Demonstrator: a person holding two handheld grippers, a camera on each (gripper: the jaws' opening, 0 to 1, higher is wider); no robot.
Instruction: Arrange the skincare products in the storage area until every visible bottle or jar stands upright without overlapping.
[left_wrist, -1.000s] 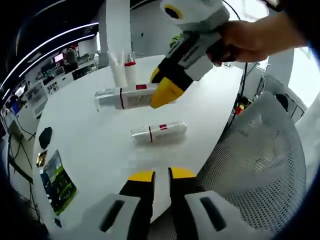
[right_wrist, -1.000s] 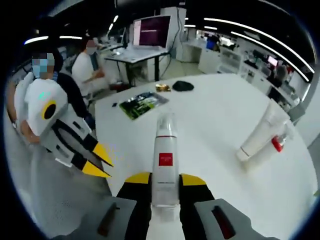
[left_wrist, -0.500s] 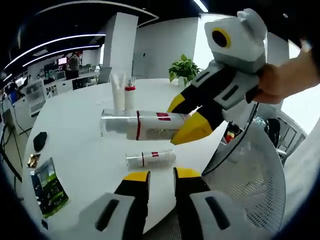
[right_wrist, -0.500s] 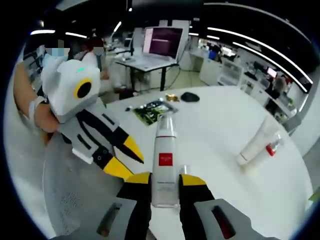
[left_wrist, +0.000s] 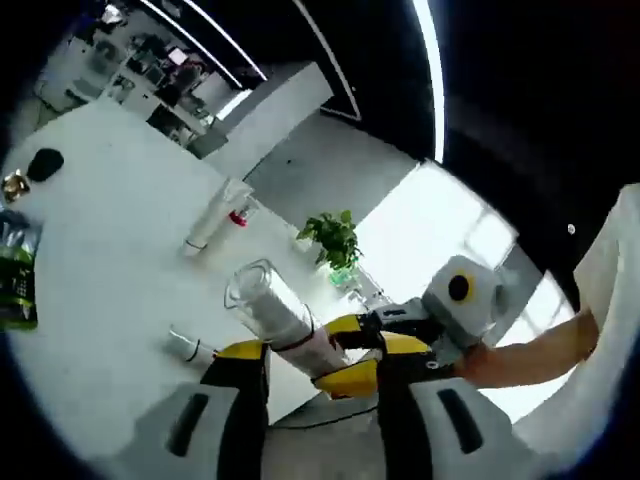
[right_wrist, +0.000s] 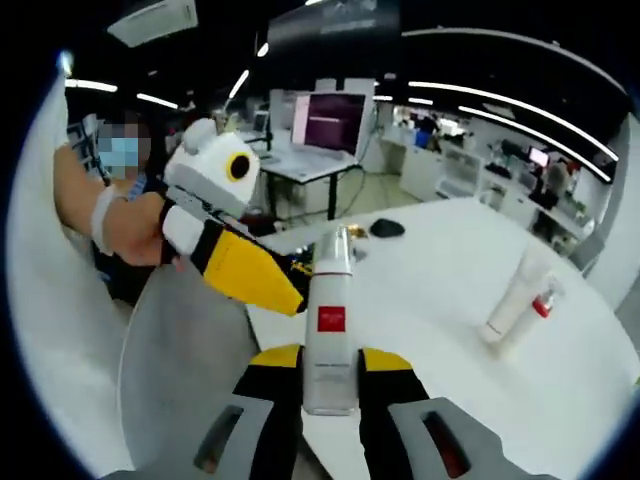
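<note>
White pump bottle (right_wrist: 329, 330), long axis running forward, clamped by right gripper (right_wrist: 329, 360); left gripper (right_wrist: 262, 278) touches its neck from the left, its jaw state unclear.

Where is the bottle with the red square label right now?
The bottle is clamped in the right gripper, lifted above the white table, with the left gripper at its left side.

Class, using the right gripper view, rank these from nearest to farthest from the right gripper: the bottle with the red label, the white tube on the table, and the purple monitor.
1. The bottle with the red label, held between the right gripper's jaws.
2. The white tube, out on the table to the right.
3. The purple monitor, on a desk beyond the table, upper centre.
</note>
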